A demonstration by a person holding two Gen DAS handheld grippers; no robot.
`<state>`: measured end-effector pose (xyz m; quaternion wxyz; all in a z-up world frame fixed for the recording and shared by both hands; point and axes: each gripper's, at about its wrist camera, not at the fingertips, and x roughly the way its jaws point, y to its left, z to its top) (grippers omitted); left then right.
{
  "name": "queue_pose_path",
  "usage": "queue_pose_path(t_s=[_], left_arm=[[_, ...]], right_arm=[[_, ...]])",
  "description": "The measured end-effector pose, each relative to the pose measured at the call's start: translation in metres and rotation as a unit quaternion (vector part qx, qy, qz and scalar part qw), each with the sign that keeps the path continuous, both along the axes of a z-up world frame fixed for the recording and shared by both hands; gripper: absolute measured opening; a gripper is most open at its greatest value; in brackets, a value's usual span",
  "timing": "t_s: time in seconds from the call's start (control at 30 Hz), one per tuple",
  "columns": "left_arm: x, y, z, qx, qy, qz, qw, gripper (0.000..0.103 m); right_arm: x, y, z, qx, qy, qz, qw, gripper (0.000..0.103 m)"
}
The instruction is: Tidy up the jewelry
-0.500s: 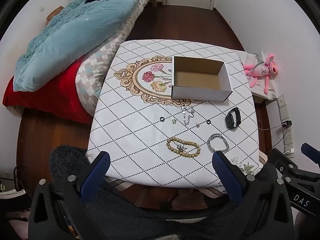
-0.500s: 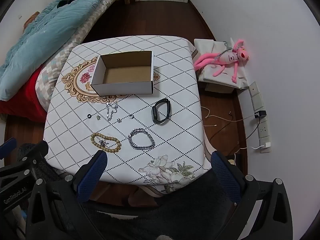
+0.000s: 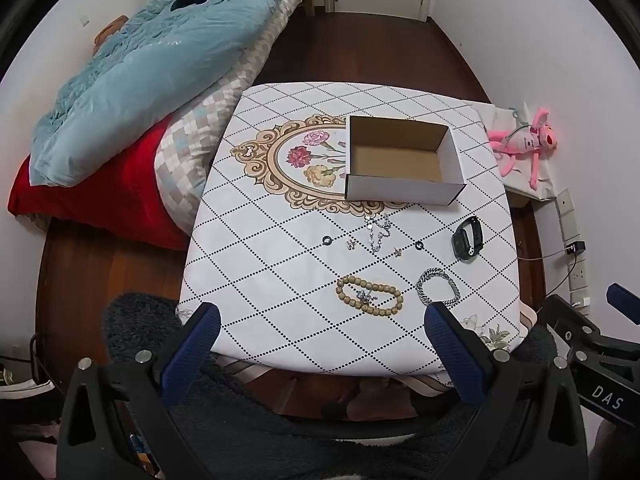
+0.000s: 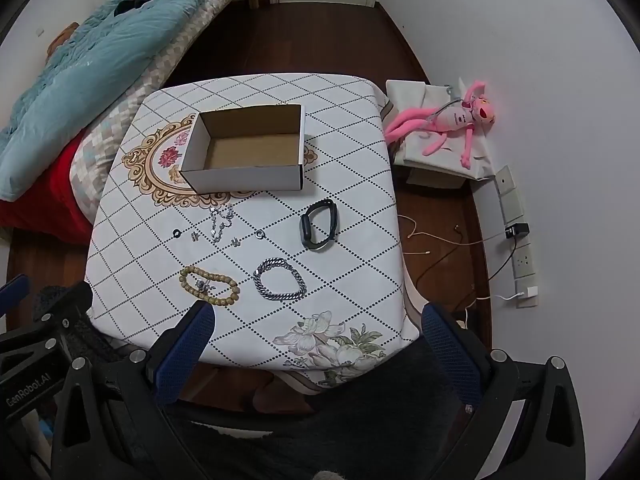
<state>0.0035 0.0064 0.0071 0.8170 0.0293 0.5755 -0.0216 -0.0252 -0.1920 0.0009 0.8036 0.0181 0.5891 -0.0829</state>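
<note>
A: Left wrist view — left gripper is hanging off the near edge of the worktop, fingers spread wide, gripping nothing.

B: Right wrist view is showing the same for the right gripper: fingers wide apart, hovering short of the cloth, touching nothing.

A: Jewelry is all lying loose on the worktop. Open cardboard box is sitting at 12 o'clock of the spread, nothing inside.

B: Beaded bracelet is lying nearest the grippers, a small silver piece resting inside its loop. Chain bracelet is lying just at its 3 o'clock, apart from it.

A: Black band watch is sitting at 1 o'clock of the chain bracelet, well right of the box's front corner.

B: Between box and bracelets, a silver necklace is lying bunched just below the box front. Two small rings are flanking it at 9 and 3 o'clock, with two tiny charms between; too small to tell what kind.

A: Bed with blue quilt is running along 10 o'clock of the worktop. Pink plush toy is lying on the floor bundle at 2 o'clock.
</note>
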Motion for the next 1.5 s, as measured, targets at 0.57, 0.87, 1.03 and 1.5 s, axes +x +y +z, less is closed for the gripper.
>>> queue_pose_path(t_s=[0.57,0.87,1.03,1.5], left_arm=[[-0.009,-0.004,0.016,0.002,-0.014,-0.004,0.9999,0.103],[-0.009,-0.004,0.018,0.001,-0.012,-0.003,0.9999,0.103],[-0.01,-0.003,0.019,0.001,-0.013,-0.003,0.9999,0.103],[-0.012,-0.005,0.024,-0.001,-0.01,-0.005,0.9999,0.103]], right_arm=[[-0.006,-0.007,0.023,-0.005,-0.016,0.004,1.0,0.103],[-0.007,-0.01,0.031,-0.006,-0.021,0.0,1.0,0.103],[-0.007,-0.01,0.032,-0.007,-0.022,0.001,1.0,0.103],[-0.01,-0.008,0.037,-0.008,-0.027,0.0,1.0,0.103]])
